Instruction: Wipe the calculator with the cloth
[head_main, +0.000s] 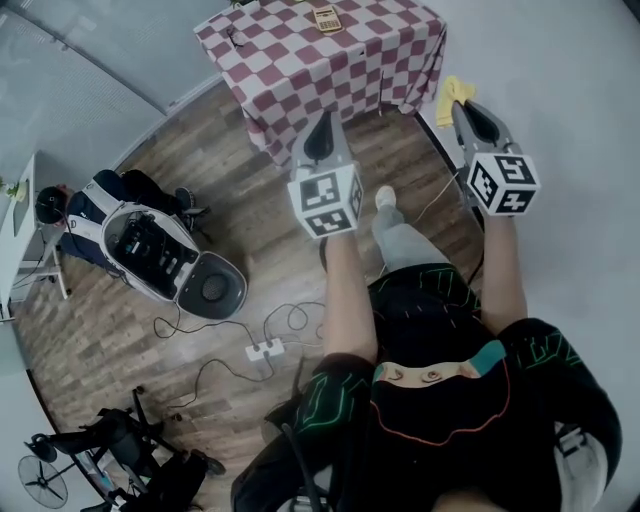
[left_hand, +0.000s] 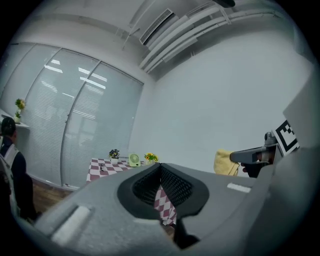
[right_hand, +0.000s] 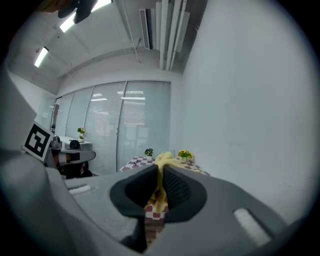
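A tan calculator (head_main: 326, 18) lies on the far side of the table with the red-and-white checked cloth (head_main: 300, 70). I stand a few steps back from that table, both grippers held up in the air. My right gripper (head_main: 463, 105) is shut on a yellow cloth (head_main: 455, 92); in the right gripper view the cloth (right_hand: 161, 162) sticks up between the closed jaws of the gripper (right_hand: 159, 171). My left gripper (head_main: 325, 120) is shut with nothing in it, and its jaws (left_hand: 159, 168) meet with only the table visible beyond them. The calculator is not visible in either gripper view.
On the wooden floor to the left lies an open white case (head_main: 170, 255); a power strip (head_main: 265, 350) with cables is near my feet. A floor fan (head_main: 43, 482) and black gear sit at lower left. A small green fan (left_hand: 134, 159) and flower pots stand on the table.
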